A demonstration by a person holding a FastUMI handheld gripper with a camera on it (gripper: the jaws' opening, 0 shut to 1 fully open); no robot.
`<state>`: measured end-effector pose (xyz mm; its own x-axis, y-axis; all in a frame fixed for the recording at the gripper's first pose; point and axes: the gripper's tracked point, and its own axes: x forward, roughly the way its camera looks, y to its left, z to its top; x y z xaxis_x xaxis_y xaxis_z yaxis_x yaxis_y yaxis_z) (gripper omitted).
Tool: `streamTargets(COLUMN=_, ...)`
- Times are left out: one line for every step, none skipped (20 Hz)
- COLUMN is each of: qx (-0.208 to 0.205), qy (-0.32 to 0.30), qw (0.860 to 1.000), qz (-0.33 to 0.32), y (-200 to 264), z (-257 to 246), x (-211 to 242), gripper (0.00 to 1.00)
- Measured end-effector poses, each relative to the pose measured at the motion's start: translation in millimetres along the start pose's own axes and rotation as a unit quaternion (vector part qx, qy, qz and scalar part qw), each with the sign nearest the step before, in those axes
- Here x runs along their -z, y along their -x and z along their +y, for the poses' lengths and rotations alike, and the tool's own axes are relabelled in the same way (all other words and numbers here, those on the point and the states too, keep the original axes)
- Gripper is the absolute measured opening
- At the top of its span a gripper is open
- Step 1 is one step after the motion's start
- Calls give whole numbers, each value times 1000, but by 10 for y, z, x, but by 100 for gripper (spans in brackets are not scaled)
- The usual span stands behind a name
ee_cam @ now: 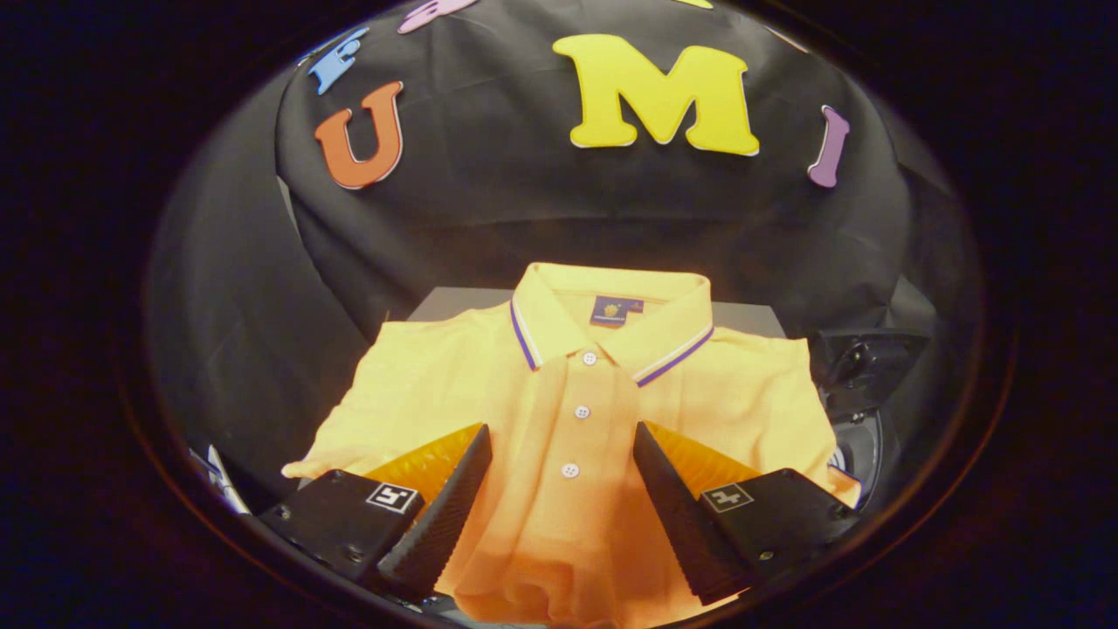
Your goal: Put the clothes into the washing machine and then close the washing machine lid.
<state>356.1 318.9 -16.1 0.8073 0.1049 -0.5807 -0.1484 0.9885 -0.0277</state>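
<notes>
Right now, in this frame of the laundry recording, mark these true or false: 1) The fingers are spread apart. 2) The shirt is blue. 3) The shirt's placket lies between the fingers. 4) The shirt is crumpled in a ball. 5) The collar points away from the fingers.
1) True: the gripper has its fingers open.
2) False: the polo shirt is yellow-orange, with striped trim on the collar.
3) True: the buttoned placket runs between the fingers.
4) False: it lies spread flat, front side up.
5) True: the collar sits beyond the fingers, toward the black cloth wall.
</notes>
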Motion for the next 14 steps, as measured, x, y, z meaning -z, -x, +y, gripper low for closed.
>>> streamTargets(qx=8, qy=11, qw=1000, qz=-12, y=-21, z=-15, x=-39, gripper=100)
streamTargets(qx=14, qy=24, qw=1000, qz=-9, y=-33, z=-19, x=-2, gripper=100)
streamTargets(qx=13, qy=36, qw=999, qz=-18, y=-54, z=-15, x=-24, gripper=100)
streamTargets(qx=11, qy=43, qw=999, qz=-16, y=-69, z=-8, x=-7, gripper=100)
streamTargets(qx=11, qy=42, qw=999, qz=-13, y=-53, z=-6, x=9, gripper=100)
streamTargets(qx=11, qy=42, qw=999, qz=-6, y=-52, z=-5, x=12, gripper=100)
streamTargets(qx=12, qy=49, qw=999, qz=5, y=-46, z=-5, x=24, gripper=100)
streamTargets(qx=9, qy=56, qw=998, qz=10, y=-43, z=-11, x=25, gripper=100)
streamTargets(qx=1, qy=59, qw=998, qz=12, y=-59, z=-12, x=7, gripper=100)
streamTargets(qx=-12, qy=74, qw=997, qz=19, y=-22, z=13, x=26, gripper=100)
streamTargets(qx=-24, qy=93, qw=995, qz=23, y=-57, z=30, x=27, gripper=99)
streamTargets(qx=-27, qy=101, qw=994, qz=25, y=-36, z=25, x=3, gripper=88)
streamTargets(qx=-27, qy=102, qw=994, qz=27, y=-15, z=23, x=31, gripper=77)
streamTargets(qx=-29, qy=102, qw=994, qz=30, y=-14, z=49, x=28, gripper=66)
